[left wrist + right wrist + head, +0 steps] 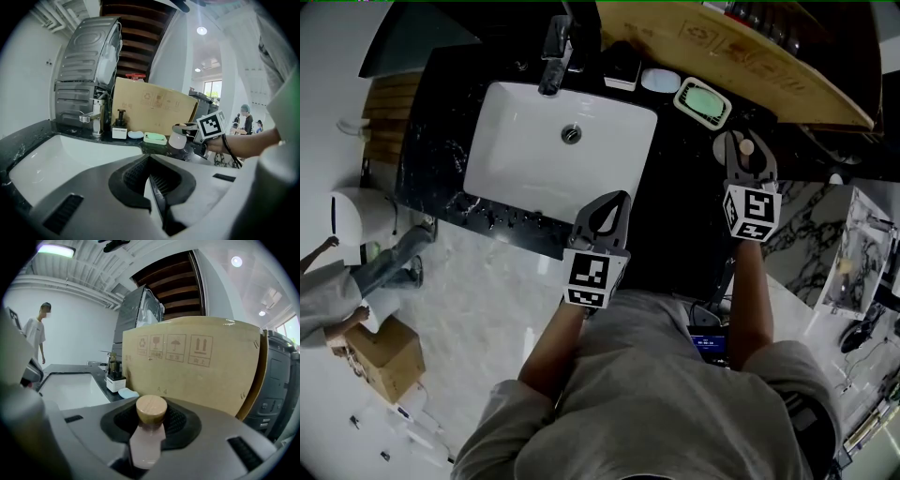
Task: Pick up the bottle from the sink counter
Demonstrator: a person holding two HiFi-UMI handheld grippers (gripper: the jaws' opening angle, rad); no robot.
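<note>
Pale pink bottle [148, 444] with a light wooden cap [151, 408], grey right tool [747, 155] carrying black-and-white square markers [751, 214], white sink [525, 150], black bench [441, 159] flecked with white, mint-green soap dish [154, 138], pale blue soap [660, 81], brown cardboard [197, 366], white veined marble floor [487, 281]

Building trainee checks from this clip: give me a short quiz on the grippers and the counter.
1. True or false: the left gripper is shut on the bottle.
2. What caps the bottle in the right gripper? A. wooden stopper B. pump head C. metal lid
3. Fill in: in the head view, the green soap dish lies to the ___ of the sink.
Key: 1 false, its jaws are together and empty; 2 A; 3 right.
</note>
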